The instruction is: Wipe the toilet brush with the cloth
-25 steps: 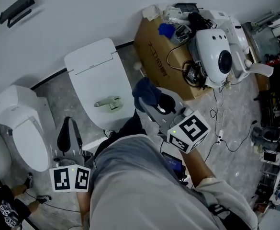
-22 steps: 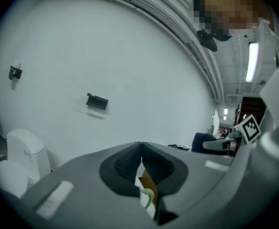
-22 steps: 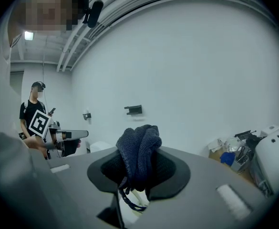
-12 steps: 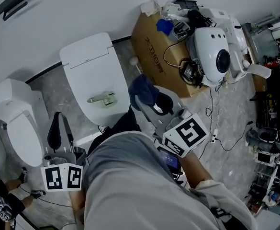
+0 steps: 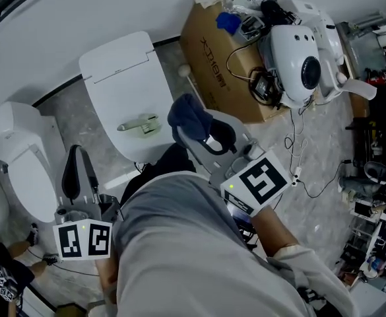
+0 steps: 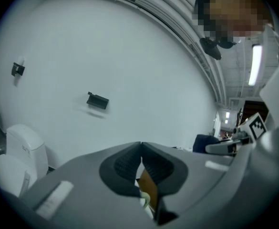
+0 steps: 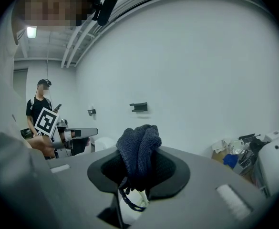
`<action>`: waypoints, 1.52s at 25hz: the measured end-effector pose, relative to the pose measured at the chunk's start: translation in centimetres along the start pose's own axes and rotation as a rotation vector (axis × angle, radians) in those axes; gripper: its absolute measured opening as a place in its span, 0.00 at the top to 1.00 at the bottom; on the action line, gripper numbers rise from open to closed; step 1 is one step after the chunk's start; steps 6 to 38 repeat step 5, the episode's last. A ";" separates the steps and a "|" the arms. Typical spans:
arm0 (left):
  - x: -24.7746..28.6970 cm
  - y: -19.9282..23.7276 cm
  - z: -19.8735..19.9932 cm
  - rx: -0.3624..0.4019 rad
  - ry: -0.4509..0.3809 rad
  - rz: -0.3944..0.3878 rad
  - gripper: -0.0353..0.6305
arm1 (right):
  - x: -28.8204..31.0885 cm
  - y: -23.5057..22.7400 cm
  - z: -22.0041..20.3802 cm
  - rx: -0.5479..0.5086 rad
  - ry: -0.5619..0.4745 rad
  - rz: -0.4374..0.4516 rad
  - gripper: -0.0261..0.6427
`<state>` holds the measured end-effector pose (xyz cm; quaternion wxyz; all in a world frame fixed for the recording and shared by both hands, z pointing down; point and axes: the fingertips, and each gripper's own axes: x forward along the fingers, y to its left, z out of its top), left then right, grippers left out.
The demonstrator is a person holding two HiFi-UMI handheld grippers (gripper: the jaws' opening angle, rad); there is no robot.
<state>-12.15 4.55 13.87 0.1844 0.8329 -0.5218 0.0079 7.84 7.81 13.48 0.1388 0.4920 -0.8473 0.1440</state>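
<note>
Over the last second the whole scene has slid up and to the left in the head view. The right hand-held gripper (image 5: pixel 194 129) has drawn slightly closer to the right edge of the white toilet (image 5: pixel 113 78), while the toilet brush (image 5: pixel 140 124) has kept its place on the closed lid. That brush, pale green with a long handle, lies flat on the lid toward its front end, about midway between the two side edges, with neither gripper touching it. The right hand-held gripper is clamped on a dark blue cloth (image 5: pixel 187 114), which bunches up above the jaw tips, with a thin loop hanging beneath them. In the head view the cloth sits just beside the lid's front right corner, apart from the brush. The left hand-held gripper (image 6: pixel 141 147) has its jaws pressed together at the tips with nothing held between them. It is off the lid's left edge, between this toilet and a second white toilet (image 5: pixel 21 157) that stands on the grey floor (image 5: pixel 67 104) to the left. Behind the first toilet's right side a brown cardboard box (image 5: pixel 212 65) stands against the white wall, with a rounded white machine (image 5: pixel 298 65) just beside it. A dark bracket (image 6: pixel 97 100) is fixed to the wall.
</note>
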 end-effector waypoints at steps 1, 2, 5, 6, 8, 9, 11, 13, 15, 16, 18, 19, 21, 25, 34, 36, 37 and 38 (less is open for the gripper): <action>0.0 0.0 -0.1 -0.003 0.002 -0.001 0.95 | 0.1 0.1 0.0 -0.001 -0.002 0.002 0.80; 0.0 0.0 -0.1 -0.002 0.003 -0.002 0.95 | 0.2 0.2 0.0 0.000 -0.003 0.004 0.80; 0.2 0.1 -0.2 0.009 0.005 -0.005 0.95 | 0.6 0.3 -0.2 0.002 -0.006 0.007 0.80; 0.2 0.1 -0.2 0.009 0.005 -0.005 0.95 | 0.6 0.3 -0.2 0.002 -0.006 0.007 0.80; 0.2 0.1 -0.2 0.009 0.005 -0.005 0.95 | 0.6 0.3 -0.2 0.002 -0.006 0.007 0.80; 0.2 0.1 -0.2 0.009 0.005 -0.005 0.95 | 0.6 0.3 -0.2 0.002 -0.006 0.007 0.80; 0.2 0.1 -0.2 0.009 0.005 -0.005 0.95 | 0.6 0.3 -0.2 0.002 -0.006 0.007 0.80; 0.2 0.1 -0.2 0.009 0.005 -0.005 0.95 | 0.6 0.3 -0.2 0.002 -0.006 0.007 0.80; 0.2 0.1 -0.2 0.009 0.005 -0.005 0.95 | 0.6 0.3 -0.2 0.002 -0.006 0.007 0.80; 0.2 0.1 -0.2 0.009 0.005 -0.005 0.95 | 0.6 0.3 -0.2 0.002 -0.006 0.007 0.80; 0.2 0.1 -0.2 0.009 0.005 -0.005 0.95 | 0.6 0.3 -0.2 0.002 -0.006 0.007 0.80; 0.2 0.1 -0.2 0.009 0.005 -0.005 0.95 | 0.6 0.3 -0.2 0.002 -0.006 0.007 0.80; 0.2 0.1 -0.2 0.009 0.005 -0.005 0.95 | 0.6 0.3 -0.2 0.002 -0.006 0.007 0.80; 0.2 0.1 -0.2 0.009 0.005 -0.005 0.95 | 0.6 0.3 -0.2 0.002 -0.006 0.007 0.80; 0.2 0.1 -0.2 0.009 0.005 -0.005 0.95 | 0.6 0.3 -0.2 0.002 -0.006 0.007 0.80; 0.2 0.1 -0.2 0.009 0.005 -0.005 0.95 | 0.6 0.3 -0.2 0.002 -0.006 0.007 0.80; 0.2 0.1 -0.2 0.009 0.005 -0.005 0.95 | 0.6 0.3 -0.2 0.002 -0.006 0.007 0.80; 0.2 0.1 -0.2 0.009 0.005 -0.005 0.95 | 0.6 0.3 -0.2 0.002 -0.006 0.007 0.80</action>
